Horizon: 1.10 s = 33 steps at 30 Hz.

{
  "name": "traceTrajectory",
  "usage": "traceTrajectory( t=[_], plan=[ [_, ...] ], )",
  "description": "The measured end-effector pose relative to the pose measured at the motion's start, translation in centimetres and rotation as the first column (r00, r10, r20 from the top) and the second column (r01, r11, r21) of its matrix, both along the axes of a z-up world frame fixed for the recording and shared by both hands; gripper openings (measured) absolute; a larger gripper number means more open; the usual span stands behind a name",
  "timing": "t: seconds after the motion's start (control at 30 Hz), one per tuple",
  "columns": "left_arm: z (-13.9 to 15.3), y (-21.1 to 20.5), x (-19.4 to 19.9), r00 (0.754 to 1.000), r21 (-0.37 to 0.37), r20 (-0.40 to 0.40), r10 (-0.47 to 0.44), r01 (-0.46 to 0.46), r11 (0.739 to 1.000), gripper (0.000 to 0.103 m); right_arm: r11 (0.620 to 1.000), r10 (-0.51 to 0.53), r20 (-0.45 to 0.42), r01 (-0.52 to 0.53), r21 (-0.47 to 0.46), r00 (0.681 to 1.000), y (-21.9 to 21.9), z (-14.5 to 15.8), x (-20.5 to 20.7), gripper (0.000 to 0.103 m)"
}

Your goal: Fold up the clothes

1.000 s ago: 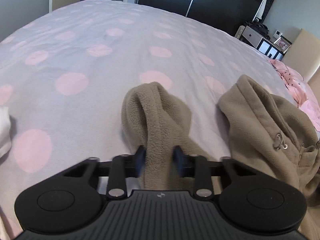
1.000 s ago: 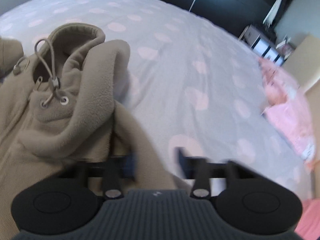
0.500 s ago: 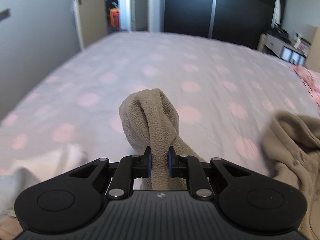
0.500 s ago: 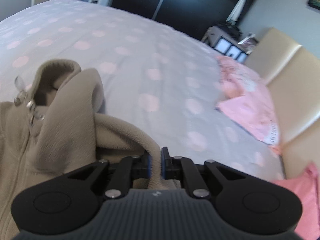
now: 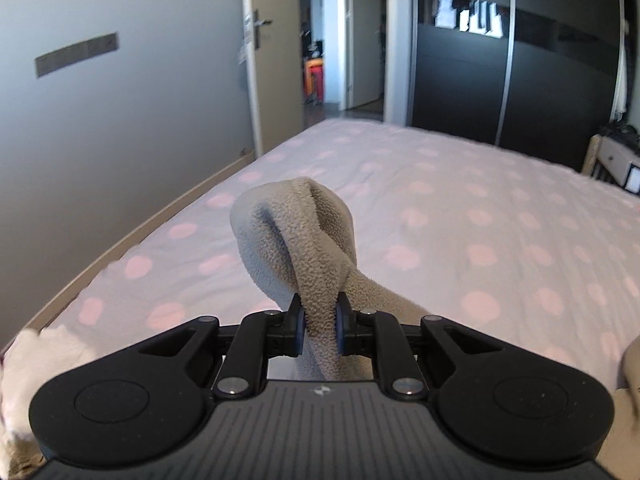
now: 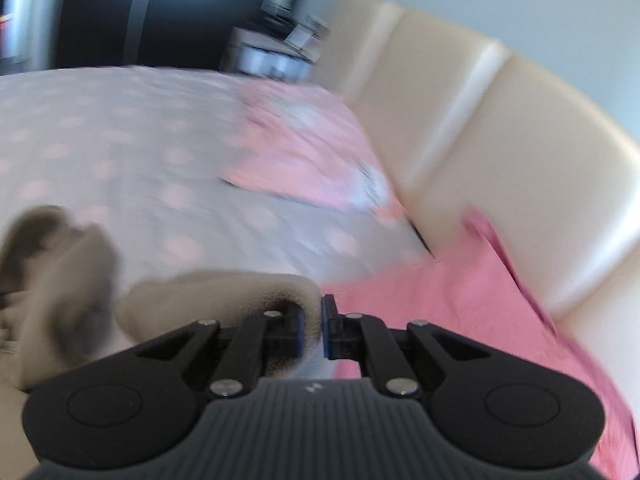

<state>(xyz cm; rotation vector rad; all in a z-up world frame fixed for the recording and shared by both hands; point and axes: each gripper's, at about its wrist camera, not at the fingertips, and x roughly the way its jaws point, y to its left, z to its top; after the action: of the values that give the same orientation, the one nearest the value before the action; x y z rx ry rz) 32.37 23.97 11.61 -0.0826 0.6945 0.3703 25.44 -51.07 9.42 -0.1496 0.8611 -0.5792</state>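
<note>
Right wrist view is motion-smeared, so the fleece hoodie left of the right gripper is just a tan blob running off the frame edge. Can't read the print on the pink pillow beyond that gripper. In the left view, something white and fluffy gets cropped at the edge.

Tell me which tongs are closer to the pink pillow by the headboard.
Right. The right tongs, clamped on the beige fleece hoodie, sit just short of the pink pillow. The left tongs face the doorway side; no pillow shows there.
</note>
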Motion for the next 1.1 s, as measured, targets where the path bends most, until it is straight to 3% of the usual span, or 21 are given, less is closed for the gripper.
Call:
traceTrajectory(
  t=[0.17, 0.3, 0.43, 0.47, 0.5, 0.57, 0.6, 0.67, 0.77, 0.87, 1.1],
  plan=[
    [-5.1, 1.2, -1.2, 0.992, 0.007, -0.127, 0.015, -0.014, 1.0, 0.013, 0.985, -0.158, -0.114, 0.165, 0.054, 0.981, -5.2, -6.0, -4.9, 0.008],
    [-8.5, 1.0, -1.6, 0.978, 0.012, -0.209, 0.016, -0.014, 1.0, 0.013, 0.981, -0.155, -0.163, 0.171, 0.093, 0.974, -5.7, -9.7, -7.2, 0.009],
    [-8.6, 1.0, -2.1, 0.966, -0.033, -0.258, -0.013, 0.005, 0.999, 0.019, 0.993, -0.095, -0.127, 0.103, 0.053, 0.987, -4.7, -7.1, -7.5, 0.016],
    [-8.1, 1.0, -2.5, 0.965, -0.053, -0.26, -0.027, 0.014, 0.999, 0.019, 0.995, -0.08, -0.118, 0.086, 0.043, 0.99, -4.4, -6.5, -7.6, 0.026],
    [-7.6, 0.9, -2.9, 0.964, -0.073, -0.262, -0.041, 0.023, 0.997, 0.026, 0.997, -0.065, -0.11, 0.069, 0.033, 0.992, -4.1, -5.8, -7.7, 0.037],
    [-6.4, 0.5, -3.7, 0.962, -0.1, -0.259, -0.084, 0.06, 0.993, 0.035, 0.999, -0.033, -0.093, 0.035, 0.012, 0.995, -3.6, -4.5, -7.8, 0.042],
    [-5.7, -0.2, -4.0, 0.96, -0.099, -0.25, -0.122, 0.1, 0.99, 0.045, 1.0, -0.018, -0.085, 0.018, 0.001, 0.996, -3.3, -3.8, -7.9, 0.045],
    [-4.6, -2.3, -3.7, 0.953, -0.086, -0.231, -0.196, 0.181, 0.98, 0.047, 1.0, 0.018, -0.064, -0.019, -0.013, 0.998, -2.5, -2.4, -7.9, 0.049],
    [-3.7, -6.3, -2.5, 0.934, -0.113, -0.184, -0.306, 0.289, 0.951, 0.047, 0.993, 0.115, -0.01, -0.115, 0.03, 0.993, 0.3, -0.7, -6.5, 0.052],
    [-4.1, -11.1, -0.3, 0.899, -0.154, -0.15, -0.41, 0.389, 0.908, 0.049, 0.97, 0.213, 0.017, -0.213, 0.12, 0.977, 3.8, -0.8, -4.0, 0.056],
    [-9.5, -21.9, 5.4, 0.777, -0.192, -0.135, -0.615, 0.589, 0.785, 0.053, 0.901, 0.364, 0.039, -0.363, 0.238, 0.93, 11.1, -4.6, 3.8, 0.058]
  ],
)
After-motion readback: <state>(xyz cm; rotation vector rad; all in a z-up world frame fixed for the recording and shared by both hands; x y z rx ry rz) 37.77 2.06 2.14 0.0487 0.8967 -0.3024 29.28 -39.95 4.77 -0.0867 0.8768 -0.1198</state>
